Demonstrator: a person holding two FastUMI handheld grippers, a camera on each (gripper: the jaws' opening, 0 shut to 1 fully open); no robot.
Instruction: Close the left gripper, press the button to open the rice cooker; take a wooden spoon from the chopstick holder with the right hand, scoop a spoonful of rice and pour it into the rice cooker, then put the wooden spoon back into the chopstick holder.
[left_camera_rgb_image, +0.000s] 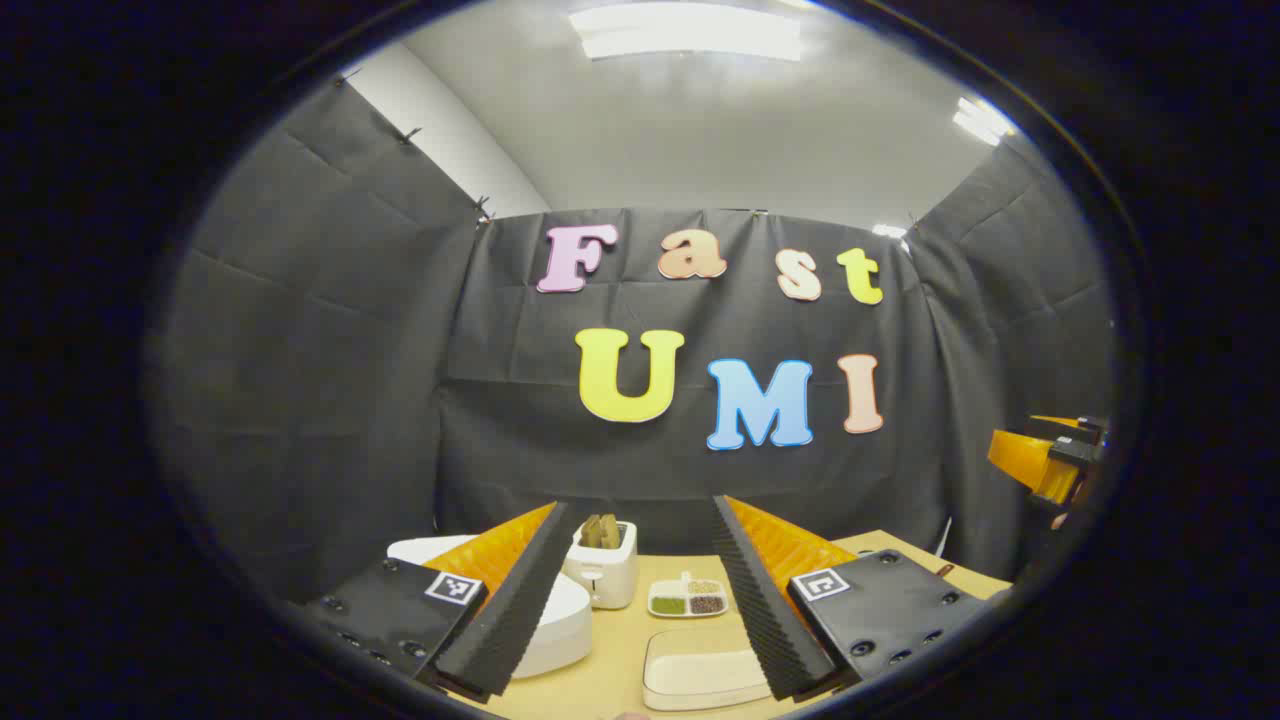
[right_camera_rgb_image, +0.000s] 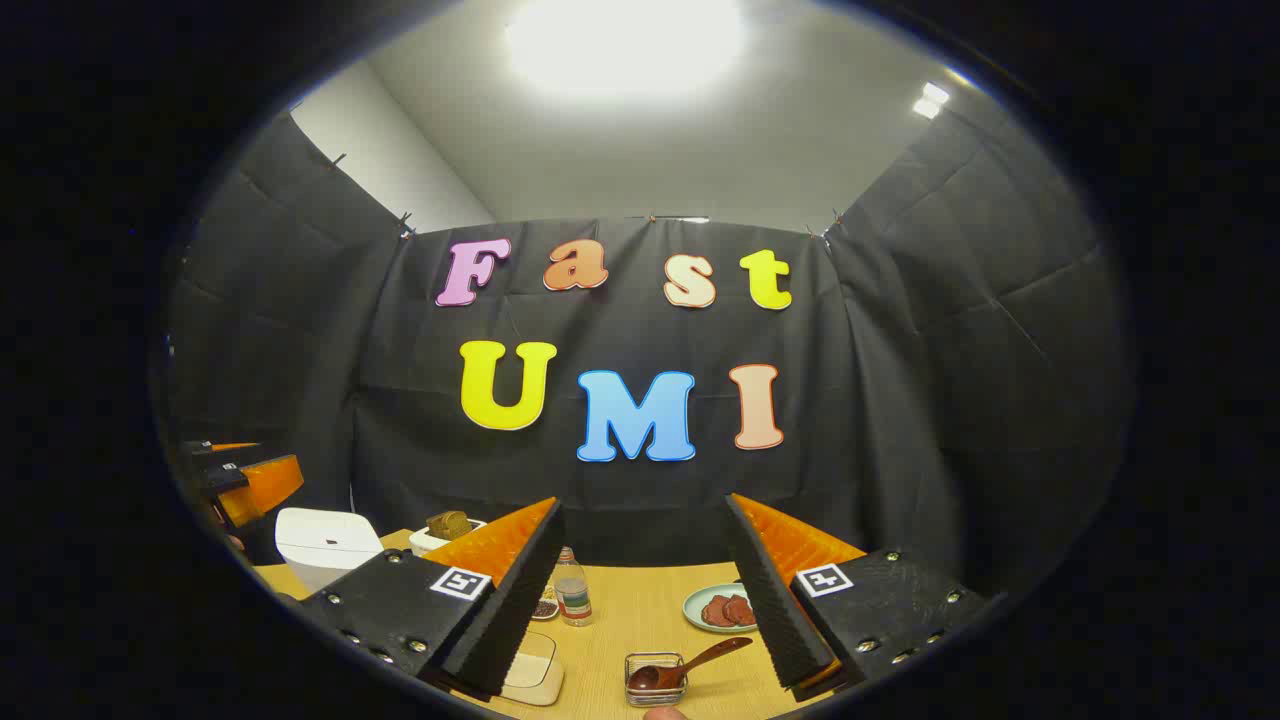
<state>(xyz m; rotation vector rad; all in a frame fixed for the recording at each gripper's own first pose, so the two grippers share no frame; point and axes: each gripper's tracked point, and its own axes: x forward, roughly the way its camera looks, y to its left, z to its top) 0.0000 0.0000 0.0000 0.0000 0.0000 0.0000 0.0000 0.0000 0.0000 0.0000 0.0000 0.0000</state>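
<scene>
Hovering with fingers spread, the left tool (left_camera_rgb_image: 640, 600) and right tool (right_camera_rgb_image: 640, 600) have begun nothing (rice cooker (left_camera_rgb_image: 545, 610) shut at seven o'clock, wooden spoon (right_camera_rgb_image: 690, 665) in its holder (right_camera_rgb_image: 655, 678) at six).

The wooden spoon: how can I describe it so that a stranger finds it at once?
In the right gripper view, look at the near edge of the wooden table, between the two claw fingers. There stands a small wire holder, and the wooden spoon lies in it, handle slanting up to the right. It is the only dark brown utensil there.
</scene>
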